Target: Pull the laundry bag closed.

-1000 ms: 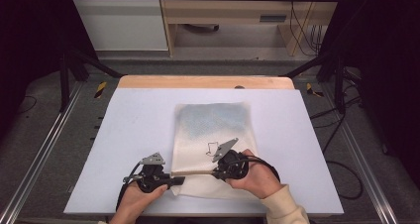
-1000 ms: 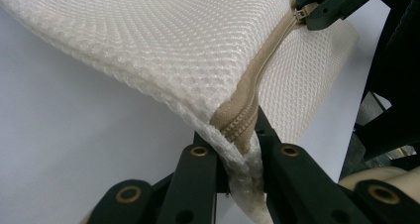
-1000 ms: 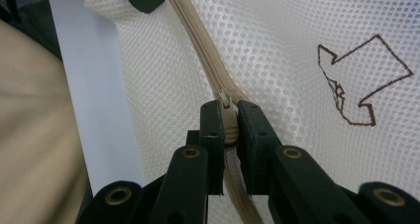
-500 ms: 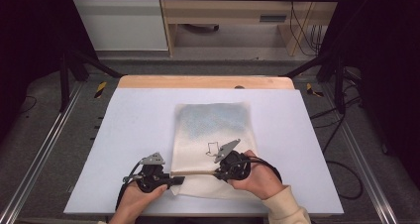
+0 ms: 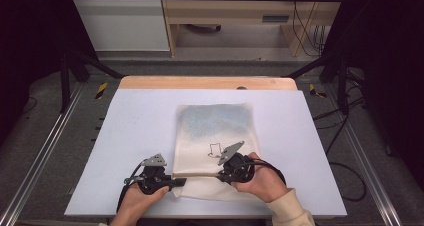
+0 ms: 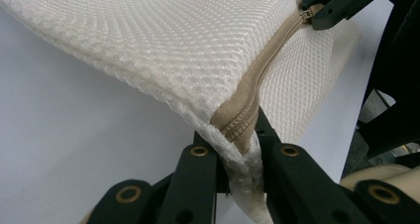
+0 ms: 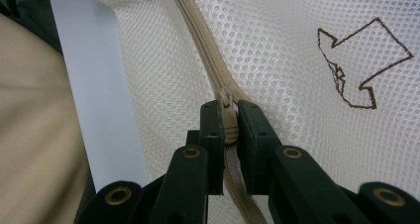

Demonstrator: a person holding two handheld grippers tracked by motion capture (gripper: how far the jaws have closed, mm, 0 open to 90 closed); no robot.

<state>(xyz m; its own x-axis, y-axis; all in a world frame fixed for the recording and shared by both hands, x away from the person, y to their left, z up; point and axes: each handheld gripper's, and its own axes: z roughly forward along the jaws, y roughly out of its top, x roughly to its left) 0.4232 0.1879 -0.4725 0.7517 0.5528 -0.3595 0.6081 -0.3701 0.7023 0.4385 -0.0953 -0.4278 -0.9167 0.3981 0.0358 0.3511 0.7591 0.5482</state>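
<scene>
A white mesh bag (image 5: 215, 128) with a tan zipper (image 6: 258, 78) along its near edge lies flat on the white table (image 5: 125, 136). My left gripper (image 5: 179, 181) is shut on the bag's corner at the zipper's end (image 6: 236, 135), lifting it slightly. The right gripper (image 5: 221, 175) is shut on the zipper pull (image 7: 229, 122), a short way along the zipper (image 7: 198, 33) from the left one. An outlined arrow (image 7: 361, 60) is printed on the mesh beside the zipper. In the left gripper view, the right gripper (image 6: 324, 8) shows at the top right.
A wooden strip (image 5: 205, 82) borders the table's far edge. Metal rails (image 5: 45, 151) run along both sides, and cables (image 5: 345, 171) lie on the floor at right. A beige sleeve (image 5: 290, 208) comes in at the bottom right.
</scene>
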